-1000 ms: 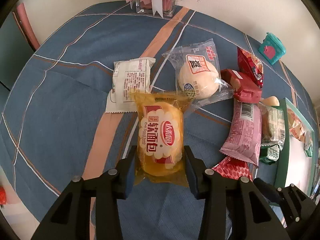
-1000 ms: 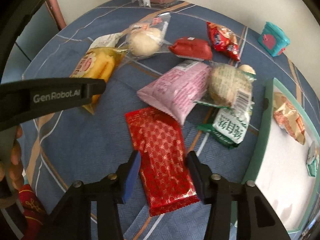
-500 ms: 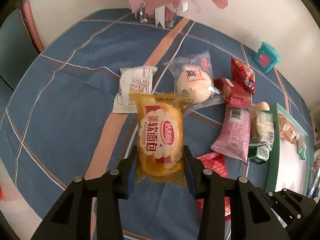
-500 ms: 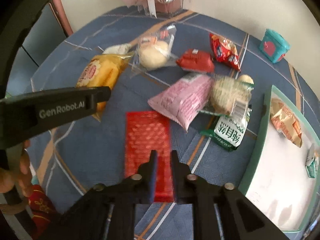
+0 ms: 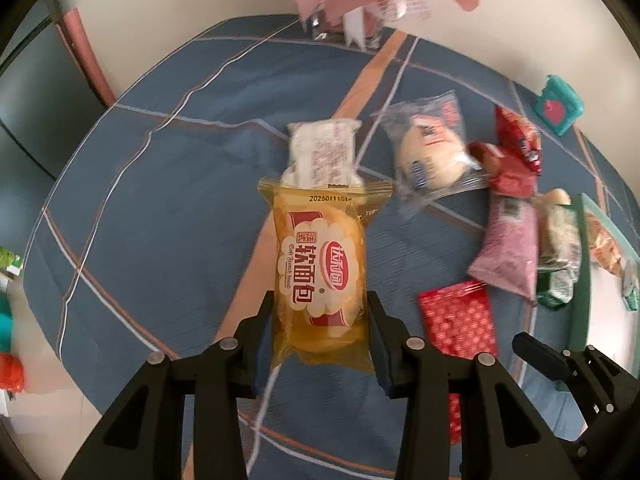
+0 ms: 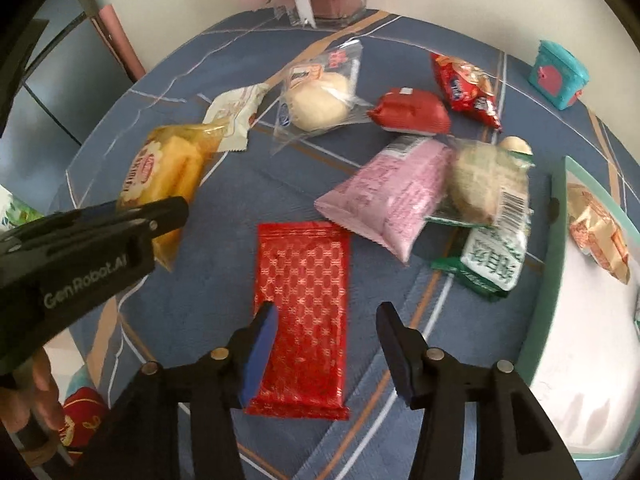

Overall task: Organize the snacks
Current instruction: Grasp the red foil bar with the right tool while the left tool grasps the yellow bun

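My left gripper [image 5: 320, 320] is shut on a yellow soft-bread packet [image 5: 320, 264] and holds it above the blue tablecloth; the packet also shows in the right wrist view [image 6: 168, 176]. My right gripper [image 6: 326, 320] is open over a flat red patterned packet [image 6: 302, 312] lying on the cloth, its left finger over the packet's left edge. The red packet also shows in the left wrist view [image 5: 458, 316]. A green-rimmed white tray [image 6: 556, 264] at the right holds an orange-and-white snack [image 6: 598, 240].
On the cloth lie a white sachet [image 5: 322, 152], a clear-wrapped bun [image 6: 316, 100], red packets [image 6: 410, 112] [image 6: 466, 84], a pink packet [image 6: 390, 196], a green-labelled bun packet [image 6: 488, 184] and a green packet [image 6: 492, 264]. A teal box [image 6: 558, 74] and a glass vase [image 6: 332, 0] stand at the back.
My left gripper has lifted the yellow bread packet up and away from the cloth. My right gripper shut half a second ago and has opened again over the red packet.
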`<state>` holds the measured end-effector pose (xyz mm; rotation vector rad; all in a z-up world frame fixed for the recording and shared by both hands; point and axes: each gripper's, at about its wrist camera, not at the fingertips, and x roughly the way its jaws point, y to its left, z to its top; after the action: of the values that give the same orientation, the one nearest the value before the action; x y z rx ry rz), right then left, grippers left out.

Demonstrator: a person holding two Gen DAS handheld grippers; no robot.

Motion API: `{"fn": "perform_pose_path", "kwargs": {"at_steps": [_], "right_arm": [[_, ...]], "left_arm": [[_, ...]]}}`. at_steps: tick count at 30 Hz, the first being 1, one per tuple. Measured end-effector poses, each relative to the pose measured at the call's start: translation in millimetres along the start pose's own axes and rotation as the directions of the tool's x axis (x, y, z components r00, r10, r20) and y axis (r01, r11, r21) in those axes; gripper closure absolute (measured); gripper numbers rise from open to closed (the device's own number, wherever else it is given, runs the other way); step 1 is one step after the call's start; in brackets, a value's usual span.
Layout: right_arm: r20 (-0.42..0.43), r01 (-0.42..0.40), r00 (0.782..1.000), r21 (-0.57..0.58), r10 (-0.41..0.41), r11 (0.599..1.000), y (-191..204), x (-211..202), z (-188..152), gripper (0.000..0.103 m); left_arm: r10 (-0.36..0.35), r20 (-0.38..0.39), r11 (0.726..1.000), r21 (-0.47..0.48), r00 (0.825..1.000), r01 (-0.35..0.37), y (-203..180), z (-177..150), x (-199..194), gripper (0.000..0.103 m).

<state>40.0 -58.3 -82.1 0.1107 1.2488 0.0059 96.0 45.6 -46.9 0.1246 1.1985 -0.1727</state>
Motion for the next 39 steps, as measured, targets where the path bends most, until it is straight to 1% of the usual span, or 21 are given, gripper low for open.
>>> {"fn": "perform_pose_path", "kwargs": {"at_steps": [2, 4, 9, 10, 13, 19, 21, 24, 25, 26, 29, 33, 37, 39], "right_arm": [[-0.012, 0.013, 1.0, -0.013, -0.013, 1.0, 8.3, 5.3, -2.0, 0.041], [-0.012, 0.029, 0.999, -0.028, -0.03, 0.999, 12.5, 9.9, -2.1, 0.038], [-0.032, 0.067, 0.997, -0.067, -0.07, 0.995, 27.4, 23.6, 0.9, 0.034], [-0.037, 0.082, 0.996, -0.08, -0.085, 0.993, 31.4, 27.6, 1.3, 0.032], [-0.027, 0.104, 0.994, -0.094, -0.107, 0.99, 37.9, 30.2, 3.3, 0.031], [-0.027, 0.096, 0.995, -0.069, -0.099, 0.993, 36.3, 32.9, 4.9, 0.03], [-0.029, 0.098, 0.995, -0.068, -0.1, 0.993, 31.3, 26.6, 1.0, 0.03], [-0.027, 0.086, 0.996, -0.069, -0.088, 0.994, 30.8, 24.7, 0.7, 0.04], [-0.023, 0.082, 0.996, -0.075, -0.084, 0.994, 33.1, 23.3, 0.6, 0.047], [-0.02, 0.081, 0.996, -0.079, -0.082, 0.994, 30.8, 19.3, -3.6, 0.05], [-0.017, 0.075, 0.997, -0.078, -0.077, 0.994, 31.7, 17.8, -4.0, 0.055], [-0.019, 0.061, 0.998, -0.071, -0.063, 0.996, 29.5, 14.1, -3.5, 0.056], [-0.019, 0.007, 1.0, -0.061, -0.008, 0.998, 30.8, 8.0, -3.3, 0.056], [-0.009, -0.006, 1.0, -0.058, 0.005, 0.998, 31.2, 1.8, -2.3, 0.056]], "left_arm": [[0.005, -0.006, 1.0, -0.007, 1.0, -0.005, 4.1, -1.7, 2.5, 0.06], [0.006, -0.009, 1.0, -0.012, 1.0, -0.006, 8.4, -2.9, 4.2, 0.06], [0.001, -0.015, 1.0, -0.019, 1.0, -0.001, 15.2, -5.2, 8.0, 0.06], [-0.002, -0.018, 1.0, -0.02, 1.0, 0.001, 16.4, -5.4, 9.2, 0.06], [-0.005, -0.022, 1.0, -0.026, 1.0, 0.005, 16.4, -4.0, 14.0, 0.06], [-0.015, -0.022, 1.0, -0.022, 1.0, 0.015, 22.1, 2.1, 20.0, 0.06], [-0.015, -0.022, 1.0, -0.019, 1.0, 0.015, 19.4, -0.8, 18.6, 0.06], [-0.017, -0.021, 1.0, -0.018, 1.0, 0.016, 19.3, -1.6, 18.7, 0.06], [-0.016, -0.021, 1.0, -0.018, 1.0, 0.016, 19.1, -1.9, 17.8, 0.06], [-0.016, -0.021, 1.0, -0.017, 1.0, 0.016, 19.2, -2.0, 17.7, 0.06], [-0.018, -0.022, 1.0, -0.016, 1.0, 0.017, 19.4, -2.1, 18.0, 0.06], [-0.02, -0.02, 1.0, -0.018, 1.0, 0.02, 20.3, -1.9, 17.0, 0.06], [-0.028, -0.011, 0.999, -0.015, 1.0, 0.028, 21.1, -2.0, 15.0, 0.06], [-0.031, -0.002, 0.999, -0.017, 1.0, 0.031, 22.1, -2.0, 11.9, 0.06]]}}
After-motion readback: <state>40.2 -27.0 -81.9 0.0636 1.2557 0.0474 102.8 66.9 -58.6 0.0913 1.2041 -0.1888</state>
